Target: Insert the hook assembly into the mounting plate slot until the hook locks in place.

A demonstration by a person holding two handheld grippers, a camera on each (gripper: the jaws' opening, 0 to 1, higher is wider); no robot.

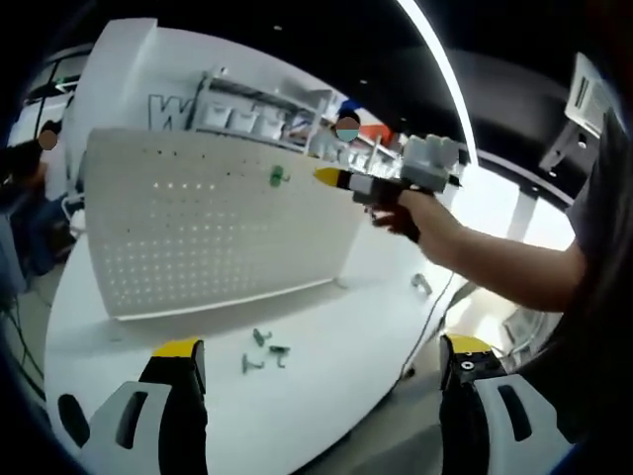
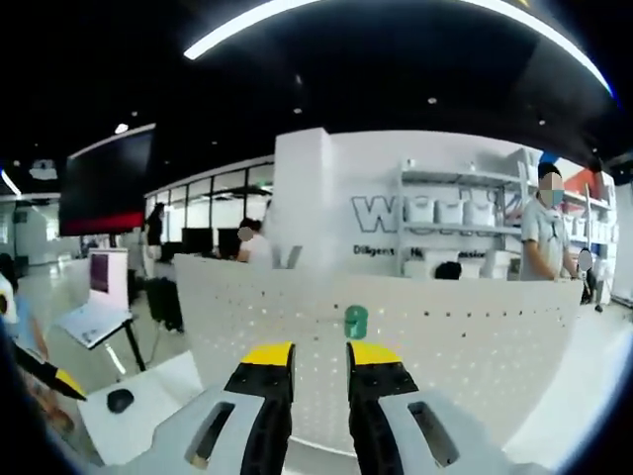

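A white perforated mounting plate (image 1: 213, 223) stands upright on the round white counter (image 1: 326, 336), with a green hook (image 1: 278, 177) seated in its upper holes. In the left gripper view, the left tongs (image 1: 321, 358) are spread wide apart, holding nothing, low over the counter near several loose green hooks (image 1: 264, 352). The right tongs (image 2: 319, 356), gripped by a hand (image 1: 401, 216), point at the mounted hook from just beside it, their yellow tips nearly together with nothing between them.
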